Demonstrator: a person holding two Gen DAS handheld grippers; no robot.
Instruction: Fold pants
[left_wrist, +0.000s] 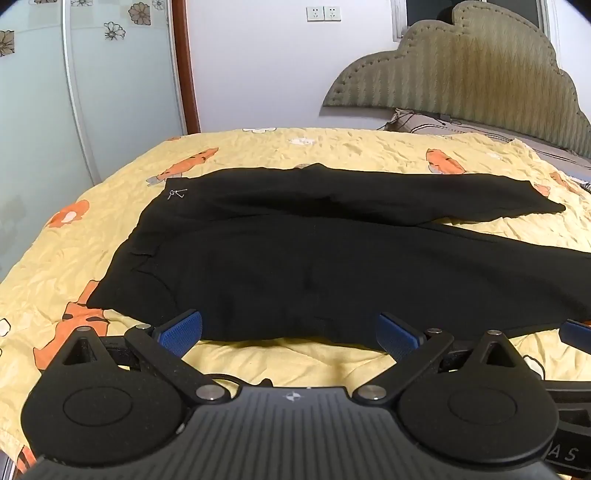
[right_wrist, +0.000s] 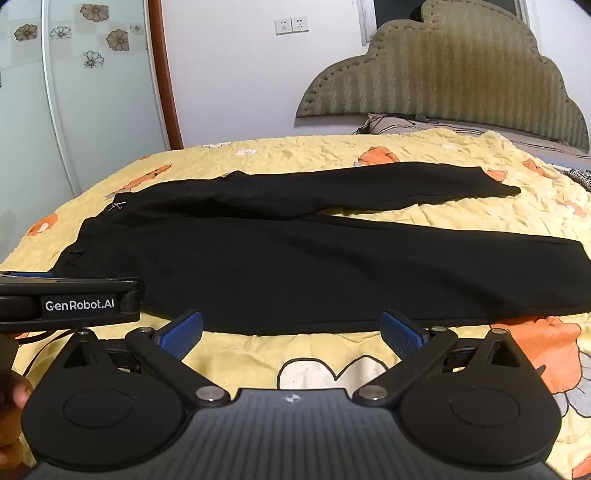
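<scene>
Black pants (left_wrist: 314, 254) lie flat across a yellow bedspread (left_wrist: 66, 258), waist to the left and both legs running right. The far leg ends at a cuff (left_wrist: 546, 206). My left gripper (left_wrist: 290, 330) hovers open just short of the pants' near edge, nothing between its blue pads (left_wrist: 181, 332). In the right wrist view the same pants (right_wrist: 314, 266) spread ahead, and my right gripper (right_wrist: 291, 330) stands open above the near hem with nothing in it. The left gripper's body (right_wrist: 70, 304) shows at the left, close beside the right one.
A padded olive headboard (left_wrist: 472, 74) and a pillow (left_wrist: 436, 123) stand at the back right. A glass sliding door with flower prints (left_wrist: 85, 74) and a brown door frame (left_wrist: 186, 66) rise at the left. The bedspread drops off at the left edge.
</scene>
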